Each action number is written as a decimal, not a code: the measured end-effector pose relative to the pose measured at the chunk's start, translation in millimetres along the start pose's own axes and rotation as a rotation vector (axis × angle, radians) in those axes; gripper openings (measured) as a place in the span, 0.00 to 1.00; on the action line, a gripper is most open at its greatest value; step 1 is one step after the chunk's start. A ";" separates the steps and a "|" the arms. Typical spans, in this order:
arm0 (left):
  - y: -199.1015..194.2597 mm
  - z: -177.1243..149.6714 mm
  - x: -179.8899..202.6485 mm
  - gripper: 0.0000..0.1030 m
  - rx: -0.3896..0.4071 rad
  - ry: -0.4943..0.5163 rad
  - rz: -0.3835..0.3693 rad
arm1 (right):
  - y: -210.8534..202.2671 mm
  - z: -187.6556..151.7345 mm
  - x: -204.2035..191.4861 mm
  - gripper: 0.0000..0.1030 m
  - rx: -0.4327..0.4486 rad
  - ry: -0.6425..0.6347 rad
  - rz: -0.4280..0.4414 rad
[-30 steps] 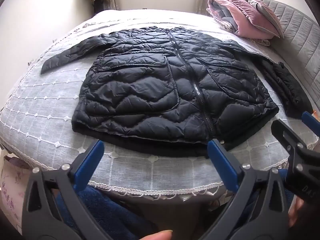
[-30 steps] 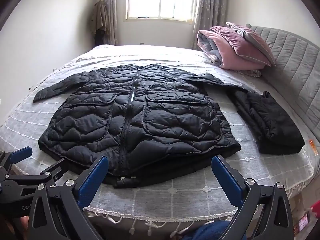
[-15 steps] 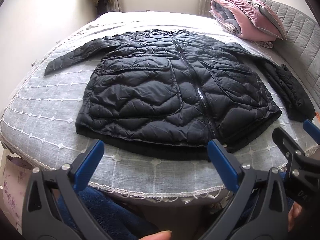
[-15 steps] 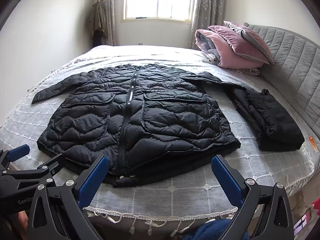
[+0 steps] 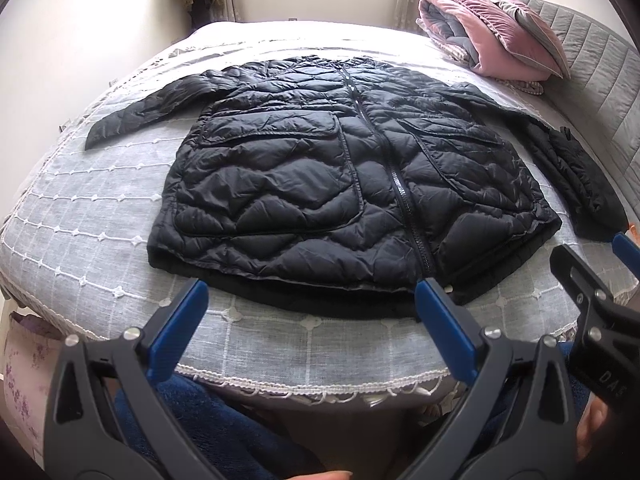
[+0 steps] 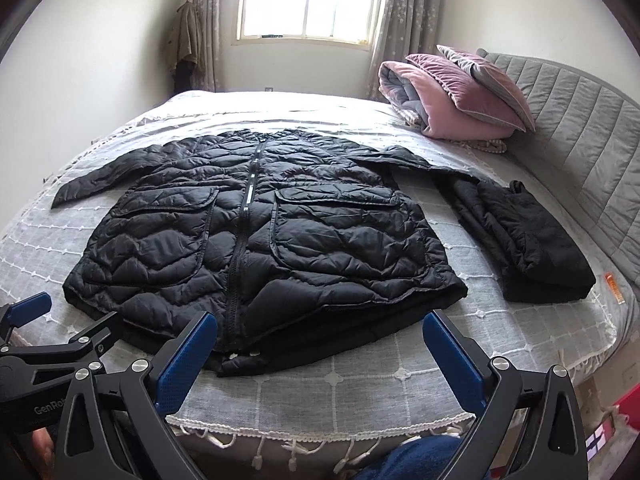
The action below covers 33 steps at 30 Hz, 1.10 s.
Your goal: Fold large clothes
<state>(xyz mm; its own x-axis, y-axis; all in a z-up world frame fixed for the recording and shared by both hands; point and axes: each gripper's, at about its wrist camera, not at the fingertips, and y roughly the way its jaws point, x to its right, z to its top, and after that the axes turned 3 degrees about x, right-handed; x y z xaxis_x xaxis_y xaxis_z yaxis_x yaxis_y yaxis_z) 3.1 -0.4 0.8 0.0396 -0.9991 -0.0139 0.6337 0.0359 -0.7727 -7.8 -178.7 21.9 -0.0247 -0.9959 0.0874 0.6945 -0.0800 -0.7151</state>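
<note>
A black quilted puffer jacket point(image 5: 340, 184) lies flat and zipped on the grey bedspread point(image 5: 80, 240), both sleeves spread out; it also shows in the right wrist view point(image 6: 256, 240). My left gripper point(image 5: 312, 300) is open and empty, just short of the jacket's hem near the zip. My right gripper point(image 6: 320, 332) is open and empty, over the bed's front edge by the hem. Each gripper shows at the edge of the other's view.
A folded black garment point(image 6: 524, 240) lies to the right of the jacket. Pink and grey pillows point(image 6: 452, 92) are stacked at the far right by the grey padded headboard point(image 6: 580, 128). A window point(image 6: 304, 0) is behind the bed. The fringed bed edge point(image 6: 320, 436) is near.
Both views have pulled back and tilted up slightly, so the jacket sits a little farther off. Both grippers stay open and empty.
</note>
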 end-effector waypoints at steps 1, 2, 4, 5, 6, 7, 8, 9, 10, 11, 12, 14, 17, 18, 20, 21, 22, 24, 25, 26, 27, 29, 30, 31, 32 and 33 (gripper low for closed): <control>-0.3 -0.2 -0.1 1.00 0.006 -0.001 0.001 | -0.4 0.6 -0.8 1.00 0.002 -0.004 -0.013; 0.6 -0.3 -1.1 1.00 0.022 -0.010 -0.011 | -0.7 0.6 -1.4 1.00 0.008 -0.008 -0.024; 1.0 -0.5 -1.8 1.00 0.030 -0.012 -0.014 | 0.2 0.7 -0.9 1.00 0.019 0.005 -0.037; 0.9 -0.6 -1.7 1.00 0.031 -0.012 -0.014 | 0.9 0.3 1.0 1.00 0.031 0.020 -0.033; 1.1 -0.7 -1.6 1.00 0.031 -0.011 -0.015 | 1.4 0.3 1.6 1.00 0.032 0.023 -0.042; 1.5 -0.8 -1.7 1.00 0.030 -0.010 -0.016 | 2.2 0.3 2.3 1.00 0.033 0.026 -0.049; 2.2 -0.9 -2.5 1.00 0.036 -0.012 -0.021 | 3.2 0.2 2.9 1.00 0.030 0.029 -0.055; 2.8 -1.0 -2.6 1.00 0.034 -0.013 -0.022 | 4.0 -0.1 3.9 1.00 0.029 0.031 -0.057; 3.3 -1.1 -2.7 1.00 0.034 -0.013 -0.022 | 4.9 -0.4 4.5 1.00 0.026 0.030 -0.057; 3.5 -1.0 -2.6 1.00 0.034 -0.011 -0.020 | 6.7 -0.7 5.6 1.00 0.019 0.036 -0.051; 4.0 -0.9 -2.7 1.00 0.033 -0.009 -0.018 | 8.1 -1.1 6.9 1.00 0.010 0.041 -0.045; 5.0 -0.7 -3.0 1.00 0.027 -0.009 -0.019 | 10.5 -1.9 9.0 1.00 -0.002 0.050 -0.036; 4.8 -0.2 -2.9 1.00 0.036 -0.003 -0.015 | 12.1 -3.0 10.8 1.00 -0.009 0.060 -0.030; 6.0 -0.3 -3.3 1.00 0.030 -0.005 -0.019 | 12.9 -3.1 10.9 1.00 -0.010 0.062 -0.027; 8.8 -0.2 -6.2 1.00 0.022 -0.013 -0.026 | 14.4 -3.2 10.7 1.00 -0.012 0.061 -0.035; 11.0 0.1 -8.1 1.00 0.015 -0.017 -0.028 | 15.2 -3.4 11.2 1.00 -0.012 0.063 -0.034; 13.6 0.6 -11.1 1.00 0.007 -0.024 -0.030 | 16.1 -3.6 11.8 1.00 -0.012 0.065 -0.032; 19.0 2.1 -19.9 1.00 -0.005 -0.048 -0.027 | 17.5 -3.9 13.0 1.00 -0.014 0.069 -0.029; 22.4 2.7 -25.2 1.00 -0.019 -0.064 -0.030 | 18.6 -4.2 13.5 1.00 -0.015 0.072 -0.024; 25.5 2.7 -30.5 1.00 -0.031 -0.078 -0.035 | 19.8 -4.2 14.1 1.00 -0.017 0.074 -0.017; 29.0 3.5 -37.1 0.99 -0.038 -0.095 -0.037 | 21.3 -4.6 15.7 1.00 -0.019 0.077 -0.010; 35.4 5.0 -52.2 0.99 -0.048 -0.133 -0.036 | 23.5 -4.5 18.5 1.00 -0.014 0.087 0.006; 37.1 5.5 -58.9 0.99 -0.045 -0.141 -0.024 | 22.7 -4.0 23.6 1.00 0.008 0.106 0.020; 39.6 5.9 -67.9 0.98 -0.046 -0.155 -0.011 | 22.2 -3.3 27.9 1.00 0.033 0.123 0.029; 42.2 6.1 -74.2 0.94 -0.059 -0.172 -0.011 | 21.7 -2.3 37.7 1.00 0.086 0.148 0.038; 45.1 6.7 -86.0 0.93 -0.065 -0.194 0.004 | 25.3 -1.8 46.8 1.00 0.126 0.161 0.039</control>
<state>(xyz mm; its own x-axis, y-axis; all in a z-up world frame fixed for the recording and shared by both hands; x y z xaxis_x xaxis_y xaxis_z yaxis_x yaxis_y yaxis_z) 33.4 87.3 -28.5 0.1942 -0.9758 0.1005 0.5821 0.0321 -0.8125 7.3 -227.5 6.6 -0.1038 -0.9929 -0.0576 0.7812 -0.0456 -0.6226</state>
